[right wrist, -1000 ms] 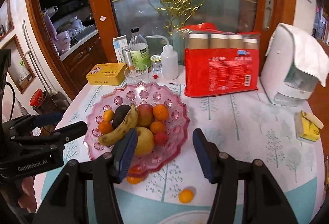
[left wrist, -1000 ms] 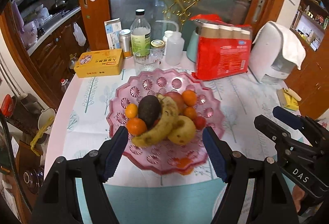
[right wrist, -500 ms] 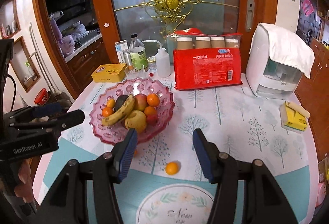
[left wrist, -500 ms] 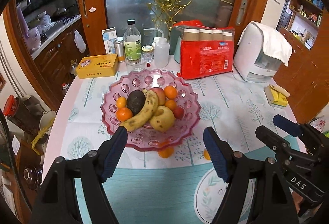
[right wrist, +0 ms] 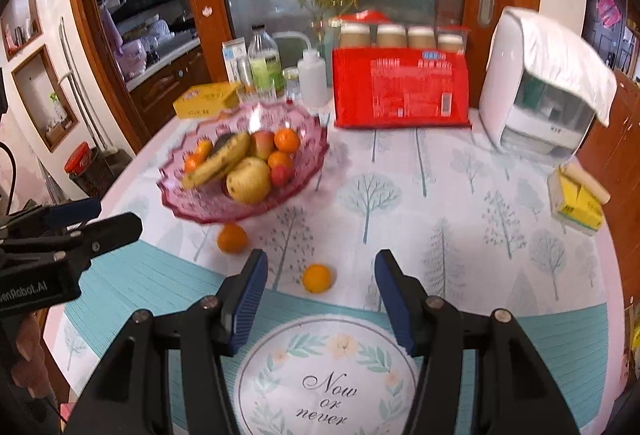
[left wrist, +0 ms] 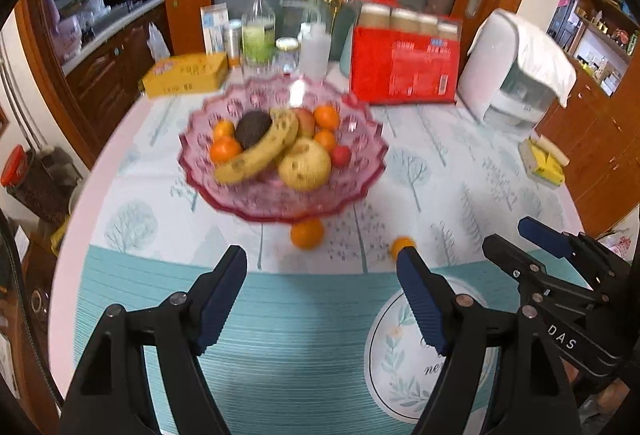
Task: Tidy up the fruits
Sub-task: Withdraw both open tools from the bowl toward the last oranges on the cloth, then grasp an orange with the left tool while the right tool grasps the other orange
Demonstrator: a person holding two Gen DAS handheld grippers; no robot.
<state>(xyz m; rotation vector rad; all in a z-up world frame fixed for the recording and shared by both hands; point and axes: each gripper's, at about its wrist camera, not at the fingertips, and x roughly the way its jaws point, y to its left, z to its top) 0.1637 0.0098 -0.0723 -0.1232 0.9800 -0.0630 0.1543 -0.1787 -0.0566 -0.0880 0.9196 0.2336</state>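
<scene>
A pink glass fruit bowl stands on the table, holding a banana, an avocado, a yellow pear and several small oranges. Two loose oranges lie on the cloth in front of it: a larger one under the bowl's front rim, a smaller one nearer me. My left gripper is open and empty, short of the oranges. My right gripper is open and empty, its fingers either side of the smaller orange, above it.
Behind the bowl stand a yellow box, bottles, a red pack of cups and a white appliance. A yellow pack lies at the right edge. The table edge curves along the left.
Both grippers have pulled back from the bowl, toward the table's front. The bowl looks farther away and the two loose oranges have come into view. Both stay open.
</scene>
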